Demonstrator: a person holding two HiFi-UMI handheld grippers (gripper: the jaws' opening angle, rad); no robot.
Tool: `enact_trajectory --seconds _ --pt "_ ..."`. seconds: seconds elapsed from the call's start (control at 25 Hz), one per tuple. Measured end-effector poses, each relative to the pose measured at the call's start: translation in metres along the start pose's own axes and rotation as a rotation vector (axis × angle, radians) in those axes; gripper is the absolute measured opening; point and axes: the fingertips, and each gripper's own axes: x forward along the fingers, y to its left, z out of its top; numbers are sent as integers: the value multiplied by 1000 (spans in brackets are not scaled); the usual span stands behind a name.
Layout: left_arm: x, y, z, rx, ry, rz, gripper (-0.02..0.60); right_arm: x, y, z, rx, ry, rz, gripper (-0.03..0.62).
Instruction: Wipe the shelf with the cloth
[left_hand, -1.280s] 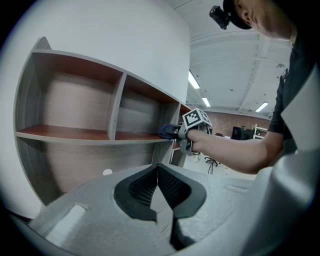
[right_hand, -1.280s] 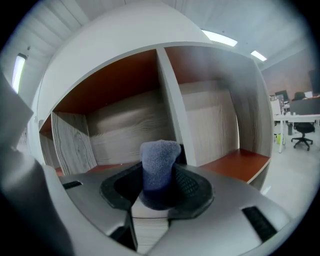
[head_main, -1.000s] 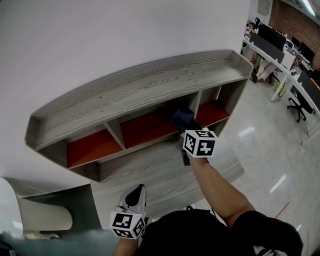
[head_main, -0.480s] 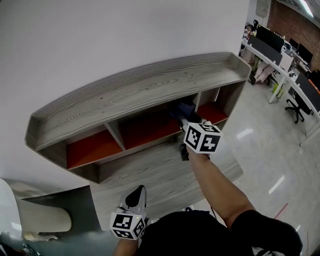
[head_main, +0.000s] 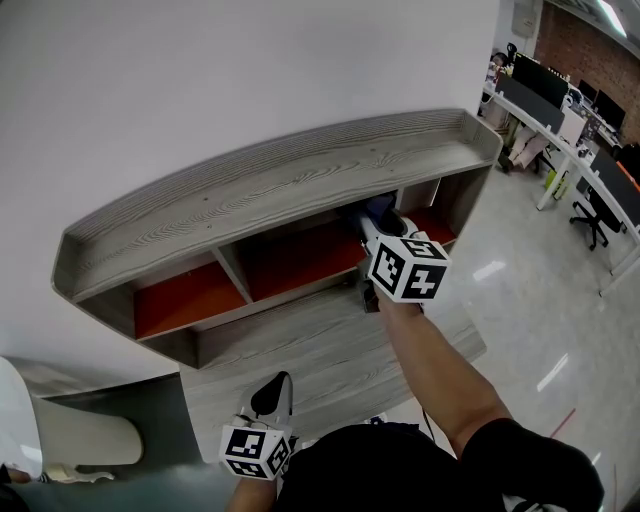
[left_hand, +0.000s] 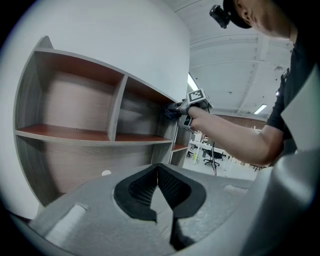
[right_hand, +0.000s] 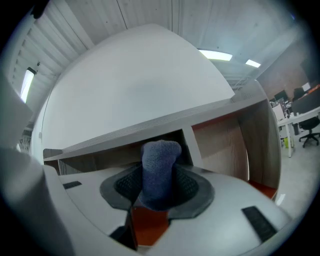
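The right gripper (head_main: 378, 222) (right_hand: 158, 189) is clenched on the cloth (head_main: 377, 209) (right_hand: 159, 165) — a dark blue, fuzzy wad that stands up from between the pads and sticks out past the tips. It reaches into the shelf (head_main: 270, 190) (right_hand: 210, 114), a grey wood unit against a white wall with three open bays floored in orange-red. The cloth sits at the right end of the middle bay, just left of the divider (head_main: 397, 203) to the right bay. Whether it touches the wood cannot be told.

The left gripper (head_main: 271, 392) (left_hand: 158, 172) hangs low near the person's body, well apart from the other, over the lower grey board of the shelf (left_hand: 116, 107). Its jaws are pressed together with nothing between them. Its own view looks along the bays and catches the right gripper (left_hand: 189, 107) at the far end, held out on a bare arm (head_main: 440, 385) — the cloth (left_hand: 170, 113) only a dark blur ahead of it.
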Motion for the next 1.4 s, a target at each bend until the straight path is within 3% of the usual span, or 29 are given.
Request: enact_trajectory --seconds 0.68,0.88,1.4 --pt "-1 1 -1 -3 -1 10 10 1 5 9 -171 -25 -39 157" --pt "-4 3 -1 -5 0 20 10 3 17 8 -265 -31 -36 156" --pt "-20 15 -3 -21 -8 78 10 12 76 -7 -388 -42 61 157"
